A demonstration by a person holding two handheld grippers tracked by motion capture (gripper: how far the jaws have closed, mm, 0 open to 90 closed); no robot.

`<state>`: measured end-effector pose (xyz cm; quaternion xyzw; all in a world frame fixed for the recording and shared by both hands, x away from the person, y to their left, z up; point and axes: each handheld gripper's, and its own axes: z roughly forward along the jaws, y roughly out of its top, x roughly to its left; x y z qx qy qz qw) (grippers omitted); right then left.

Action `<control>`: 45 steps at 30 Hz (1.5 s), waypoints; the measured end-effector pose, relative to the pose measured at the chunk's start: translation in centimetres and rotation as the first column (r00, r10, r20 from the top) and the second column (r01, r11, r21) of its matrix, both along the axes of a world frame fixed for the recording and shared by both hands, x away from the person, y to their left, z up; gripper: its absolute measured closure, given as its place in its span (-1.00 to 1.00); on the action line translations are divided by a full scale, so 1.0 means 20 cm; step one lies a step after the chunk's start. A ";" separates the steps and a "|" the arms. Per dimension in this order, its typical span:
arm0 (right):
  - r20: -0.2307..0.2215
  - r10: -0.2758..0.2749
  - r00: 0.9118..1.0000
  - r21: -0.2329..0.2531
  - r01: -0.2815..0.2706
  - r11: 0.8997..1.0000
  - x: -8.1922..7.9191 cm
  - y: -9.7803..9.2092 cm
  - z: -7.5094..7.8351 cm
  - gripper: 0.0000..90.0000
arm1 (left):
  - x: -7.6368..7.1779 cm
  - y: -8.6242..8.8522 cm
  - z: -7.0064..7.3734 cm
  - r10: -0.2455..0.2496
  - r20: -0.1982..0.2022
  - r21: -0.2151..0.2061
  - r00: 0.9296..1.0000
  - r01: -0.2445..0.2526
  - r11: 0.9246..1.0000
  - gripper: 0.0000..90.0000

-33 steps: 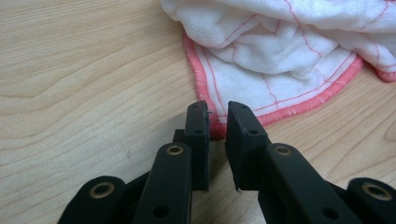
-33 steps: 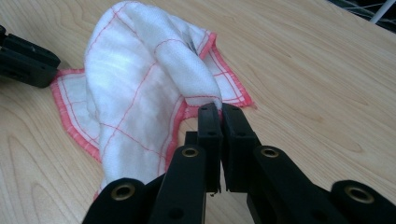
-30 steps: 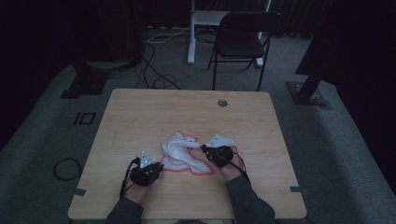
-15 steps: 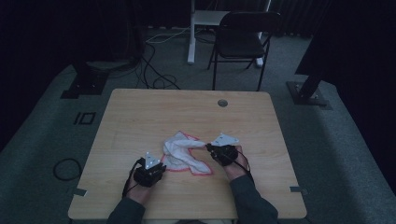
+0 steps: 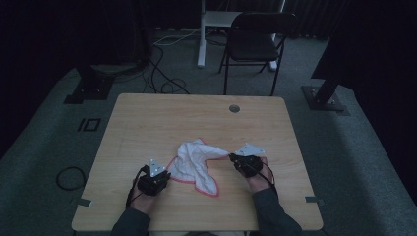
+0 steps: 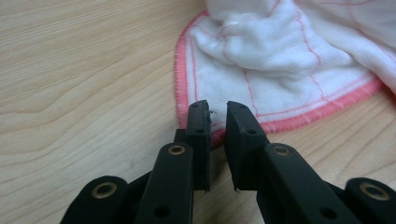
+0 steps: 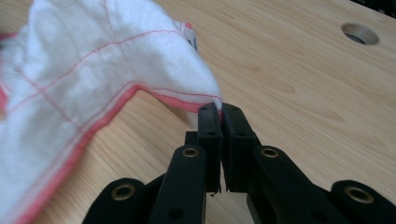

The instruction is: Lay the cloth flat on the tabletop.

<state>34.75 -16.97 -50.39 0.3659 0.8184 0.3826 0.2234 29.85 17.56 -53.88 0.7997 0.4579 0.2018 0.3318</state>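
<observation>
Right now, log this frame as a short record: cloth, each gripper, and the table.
cloth: white cloth with pink hem, crumpled, lying on the table
right gripper: jaws shut on a corner of the cloth, lifting it slightly
left gripper: jaws slightly apart at the pink hem, not clamped
table: wooden table, round cable hole at the far edge

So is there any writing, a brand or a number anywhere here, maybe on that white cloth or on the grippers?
None can be read. The white cloth bears a small tag at its edge, too blurred to read; the left gripper, right gripper and table show no writing.
</observation>
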 end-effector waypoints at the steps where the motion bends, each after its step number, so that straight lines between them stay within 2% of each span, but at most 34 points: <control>1: -0.001 -0.005 1.000 0.000 0.005 1.000 0.00 -0.02 0.00 0.95 | 0.00 0.01 0.00 0.001 -0.002 0.001 1.000 -0.001 1.000 0.79; 15: -0.015 -0.061 0.998 -0.001 0.061 0.998 -0.06 -0.19 -0.04 0.95 | 0.02 0.05 0.01 0.047 -0.005 0.018 0.999 -0.047 0.999 0.81; 20: -0.023 -0.068 0.997 -0.011 0.068 0.998 -0.09 -0.22 -0.05 0.95 | 0.10 0.09 0.01 0.069 -0.009 0.032 0.998 -0.069 0.997 0.81; 24: -0.026 -0.070 0.997 -0.012 0.070 0.997 -0.11 -0.24 -0.06 0.95 | 0.17 0.10 0.01 0.098 0.021 0.091 0.995 -0.099 0.991 0.76; 28: -0.021 -0.067 0.998 -0.020 0.066 0.998 -0.12 -0.25 -0.06 0.95 | 0.23 0.14 0.01 0.136 0.023 0.094 0.990 -0.137 0.986 0.75; 31: -0.021 -0.064 0.998 -0.017 0.064 0.998 -0.13 -0.25 -0.05 0.95 | 0.25 0.15 0.02 0.155 0.004 0.085 0.988 -0.154 0.984 0.72; 34: -0.017 -0.061 0.998 -0.011 0.061 0.998 -0.13 -0.25 -0.05 0.92 | 0.23 0.13 0.03 0.135 0.005 0.069 0.991 -0.135 0.988 0.68; 37: -0.012 -0.058 0.998 0.000 0.058 0.998 -0.13 -0.25 -0.04 0.79 | 0.18 0.09 0.07 0.101 0.021 0.029 0.995 -0.102 0.994 0.66; 38: -0.012 -0.058 0.998 0.000 0.058 0.998 -0.13 -0.25 -0.04 0.79 | 0.18 0.09 0.07 0.101 0.021 0.029 0.995 -0.102 0.994 0.66; 39: -0.010 -0.059 0.998 0.002 0.060 0.998 -0.12 -0.25 -0.03 0.78 | 0.15 0.05 0.10 0.075 0.027 -0.004 0.997 -0.075 0.997 0.66; 41: 0.003 -0.057 0.998 0.007 0.057 0.998 -0.12 -0.24 -0.01 0.74 | 0.12 0.02 0.12 0.047 0.029 -0.036 0.998 -0.046 0.998 0.65; 45: 0.018 -0.052 0.998 0.019 0.052 0.998 -0.11 -0.23 0.01 0.74 | 0.07 -0.07 0.15 -0.026 0.016 -0.076 1.000 0.027 0.997 0.65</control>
